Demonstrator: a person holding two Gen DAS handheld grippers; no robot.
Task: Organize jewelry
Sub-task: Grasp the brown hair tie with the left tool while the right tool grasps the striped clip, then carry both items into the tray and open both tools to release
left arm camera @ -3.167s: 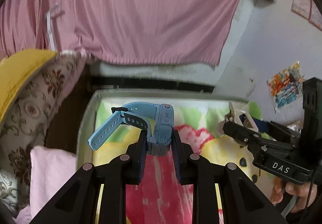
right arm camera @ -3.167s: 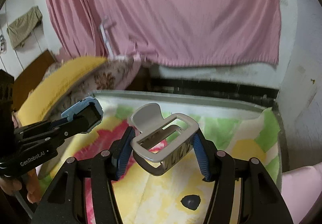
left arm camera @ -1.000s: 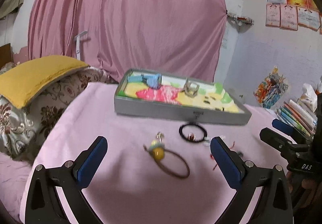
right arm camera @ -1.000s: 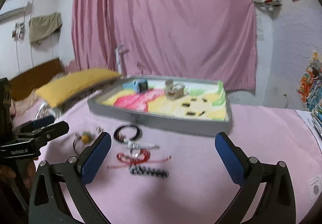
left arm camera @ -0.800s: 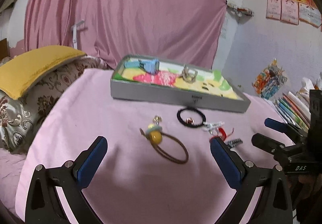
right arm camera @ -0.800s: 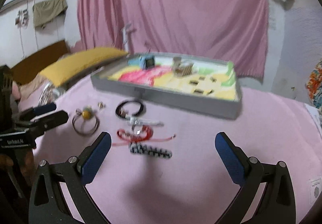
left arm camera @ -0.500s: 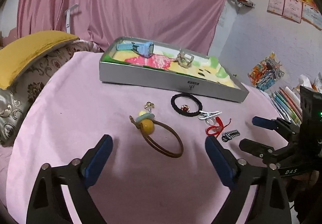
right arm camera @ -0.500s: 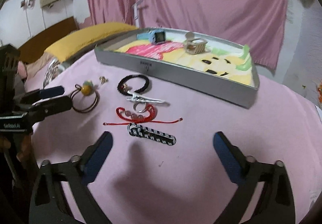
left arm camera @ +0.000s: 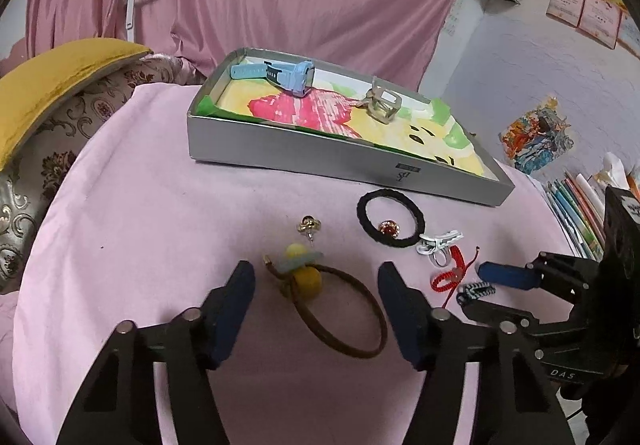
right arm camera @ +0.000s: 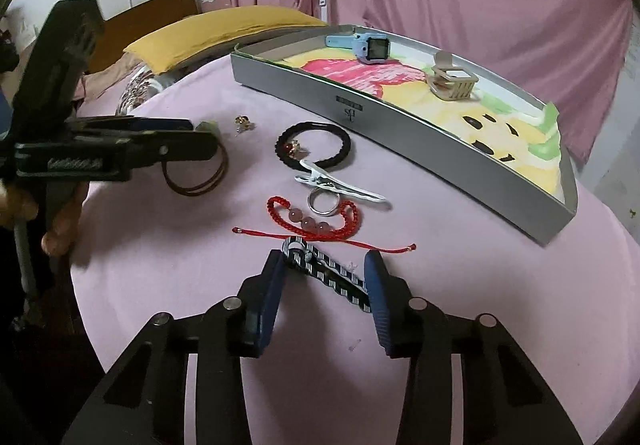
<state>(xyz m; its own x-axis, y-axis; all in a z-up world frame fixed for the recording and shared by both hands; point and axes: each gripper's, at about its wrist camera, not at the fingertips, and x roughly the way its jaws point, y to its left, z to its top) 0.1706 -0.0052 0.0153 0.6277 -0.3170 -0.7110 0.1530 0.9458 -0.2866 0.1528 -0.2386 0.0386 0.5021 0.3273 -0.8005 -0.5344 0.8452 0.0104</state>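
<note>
in front of the grey tray, my right gripper has just been closing around a black-and-white striped hair clip, pads not yet pressing; my left gripper, also closing, straddles a brown yellow-beaded hair tie.

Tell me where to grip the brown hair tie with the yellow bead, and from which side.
Take the brown hair tie at its yellow bead, coming down from above with a pad on either side. The bead is its one raised, solid part; the loop lies thin and flat on the pink cloth. The left gripper, whose jaws have just been closing, already straddles it.
</note>
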